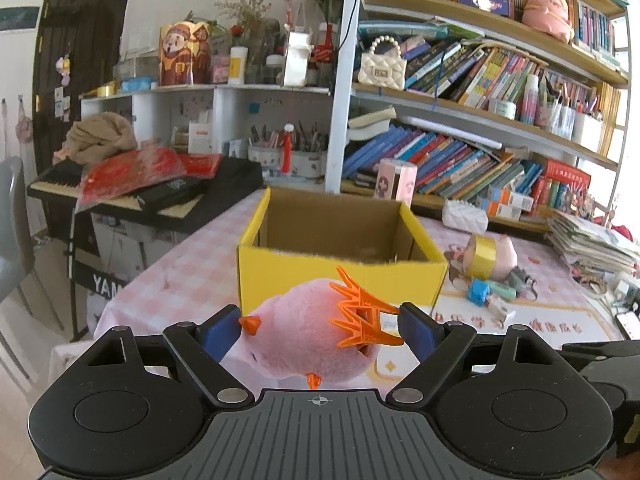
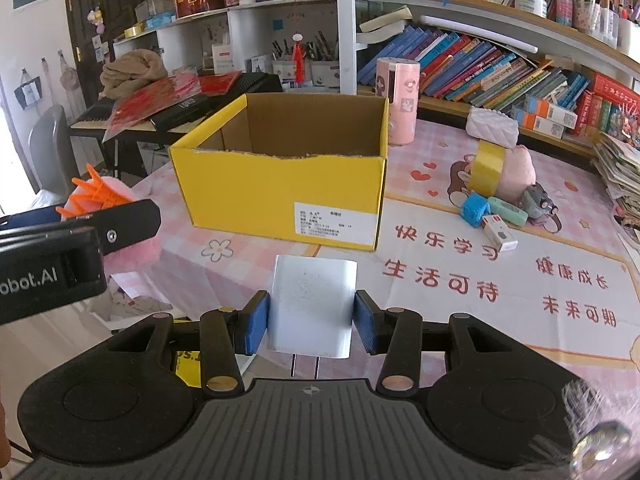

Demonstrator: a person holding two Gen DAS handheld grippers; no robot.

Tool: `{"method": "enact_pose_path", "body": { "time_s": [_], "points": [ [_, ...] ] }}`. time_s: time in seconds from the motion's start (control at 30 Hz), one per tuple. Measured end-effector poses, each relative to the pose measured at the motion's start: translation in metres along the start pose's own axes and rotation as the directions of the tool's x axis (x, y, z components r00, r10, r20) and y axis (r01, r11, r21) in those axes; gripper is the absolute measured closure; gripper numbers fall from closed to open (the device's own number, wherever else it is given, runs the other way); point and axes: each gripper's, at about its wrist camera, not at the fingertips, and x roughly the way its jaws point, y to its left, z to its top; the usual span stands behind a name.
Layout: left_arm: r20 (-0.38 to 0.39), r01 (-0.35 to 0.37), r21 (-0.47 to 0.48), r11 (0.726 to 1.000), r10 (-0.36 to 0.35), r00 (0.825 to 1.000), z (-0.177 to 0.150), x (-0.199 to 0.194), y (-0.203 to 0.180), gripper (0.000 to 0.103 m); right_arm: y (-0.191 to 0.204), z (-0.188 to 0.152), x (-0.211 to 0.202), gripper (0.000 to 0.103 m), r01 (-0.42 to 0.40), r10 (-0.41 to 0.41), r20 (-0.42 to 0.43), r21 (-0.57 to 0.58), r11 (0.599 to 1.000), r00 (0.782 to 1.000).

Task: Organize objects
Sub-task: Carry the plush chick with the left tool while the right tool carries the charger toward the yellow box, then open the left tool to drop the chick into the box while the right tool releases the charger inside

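Observation:
My left gripper [image 1: 320,330] is shut on a pink plush chick [image 1: 304,340] with an orange comb, beak and feet, held just in front of the open yellow cardboard box [image 1: 340,276]. The same plush chick [image 2: 120,200] and part of the left gripper show at the left edge of the right wrist view. My right gripper [image 2: 310,316] is shut on a white plug charger [image 2: 312,304], its two metal prongs pointing back at the camera. It hangs above the table, short of the yellow box [image 2: 280,196], which looks empty.
Right of the box lie a gold tape roll [image 2: 486,170], a pink plush pig [image 2: 518,176], a blue item, a mint case, a grey toy and a small white box [image 2: 498,234]. A pink cylinder [image 2: 396,100], bookshelves, a paper stack and a keyboard [image 2: 176,114] surround the table.

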Motion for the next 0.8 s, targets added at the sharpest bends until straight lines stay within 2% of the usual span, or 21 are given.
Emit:
{"method": "enact_pose_path", "body": {
  "time_s": [0.27,0.53,0.7,0.8],
  "points": [
    [0.086,-0.007,0.003,1.000,0.007,0.996,0.041,0.023,-0.001,0.017,-0.008,0.043,0.014,0.060,-0.023,0.024,0.092,-0.016,1.000,0.995],
    [0.125,-0.035,0.017,0.999,0.033,0.992,0.080,0.073,-0.003,0.017,-0.018,0.103,0.048,0.060,-0.026,0.043,0.187,-0.091,0.995,0.981],
    [0.115,-0.061,0.025,0.998,0.058,0.992,0.095,0.110,-0.004,0.017,-0.021,0.125,0.085,0.060,-0.024,0.060,0.175,-0.201,0.979,0.983],
    [0.074,-0.070,0.022,0.997,0.068,0.995,0.098,0.135,-0.005,0.017,-0.022,0.133,0.111,0.060,-0.036,0.075,0.134,-0.269,0.963,0.988]
  ]
}}
